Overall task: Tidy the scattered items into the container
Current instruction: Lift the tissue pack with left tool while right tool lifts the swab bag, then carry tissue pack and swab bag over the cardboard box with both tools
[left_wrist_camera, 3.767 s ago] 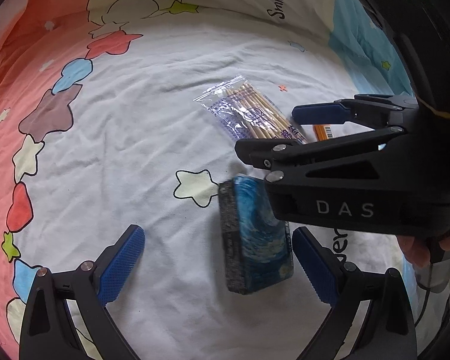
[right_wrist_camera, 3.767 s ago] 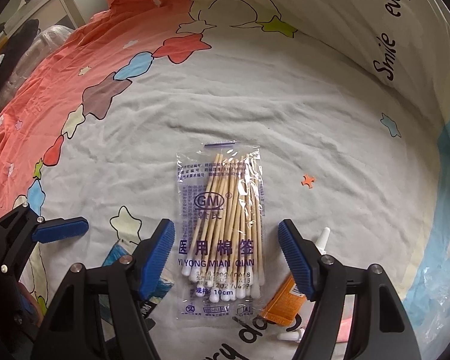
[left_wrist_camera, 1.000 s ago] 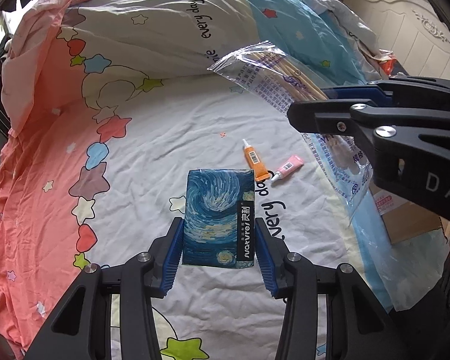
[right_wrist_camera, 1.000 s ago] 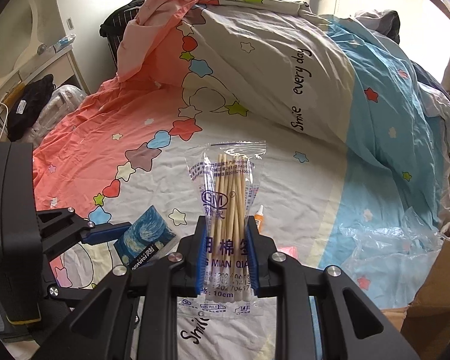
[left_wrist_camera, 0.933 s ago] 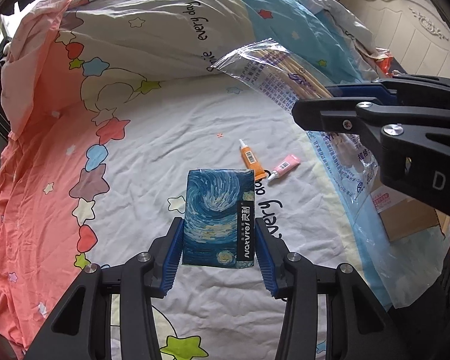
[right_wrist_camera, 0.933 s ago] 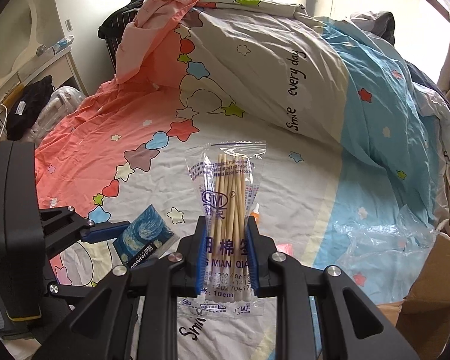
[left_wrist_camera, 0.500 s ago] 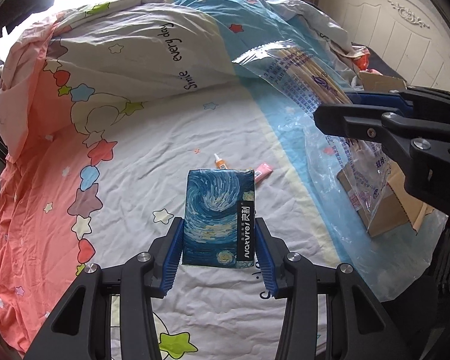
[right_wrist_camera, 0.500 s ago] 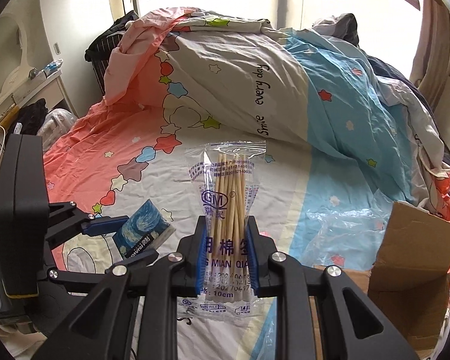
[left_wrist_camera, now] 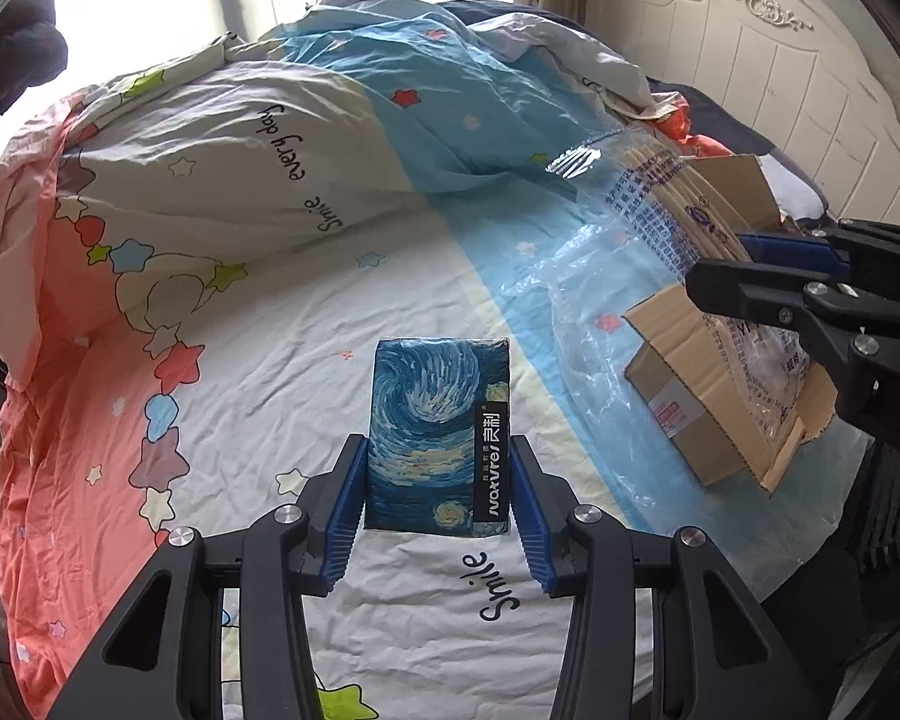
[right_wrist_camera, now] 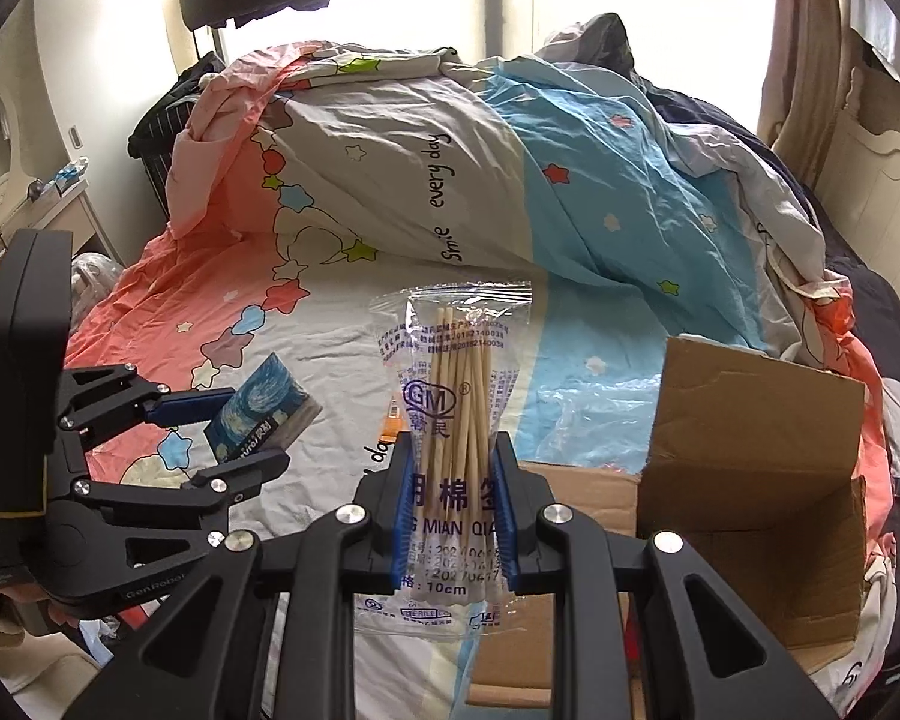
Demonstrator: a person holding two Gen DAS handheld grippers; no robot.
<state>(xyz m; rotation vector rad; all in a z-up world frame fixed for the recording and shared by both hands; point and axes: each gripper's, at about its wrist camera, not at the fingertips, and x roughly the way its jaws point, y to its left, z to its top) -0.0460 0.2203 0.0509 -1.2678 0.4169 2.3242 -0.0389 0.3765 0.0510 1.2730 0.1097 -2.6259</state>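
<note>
My left gripper (left_wrist_camera: 438, 504) is shut on a blue swirl-patterned tissue pack (left_wrist_camera: 441, 432) and holds it above the bed. It shows at the left of the right wrist view (right_wrist_camera: 258, 414). My right gripper (right_wrist_camera: 453, 510) is shut on a clear bag of cotton swabs (right_wrist_camera: 456, 414), held upright above the near edge of an open cardboard box (right_wrist_camera: 750, 480). In the left wrist view the swab bag (left_wrist_camera: 660, 204) hangs over the box (left_wrist_camera: 690, 396) at the right. An orange tube (right_wrist_camera: 393, 420) lies on the sheet, mostly hidden behind the bag.
A crumpled clear plastic sheet (left_wrist_camera: 576, 300) lies beside the box. A piled duvet (right_wrist_camera: 450, 168) fills the back of the bed. A white headboard (left_wrist_camera: 780, 60) stands to the right. A side cabinet (right_wrist_camera: 48, 204) stands at the left.
Both grippers closed on their items, lifted them off the sheet and moved right toward the box. The swab bag now hangs at the box's edge.
</note>
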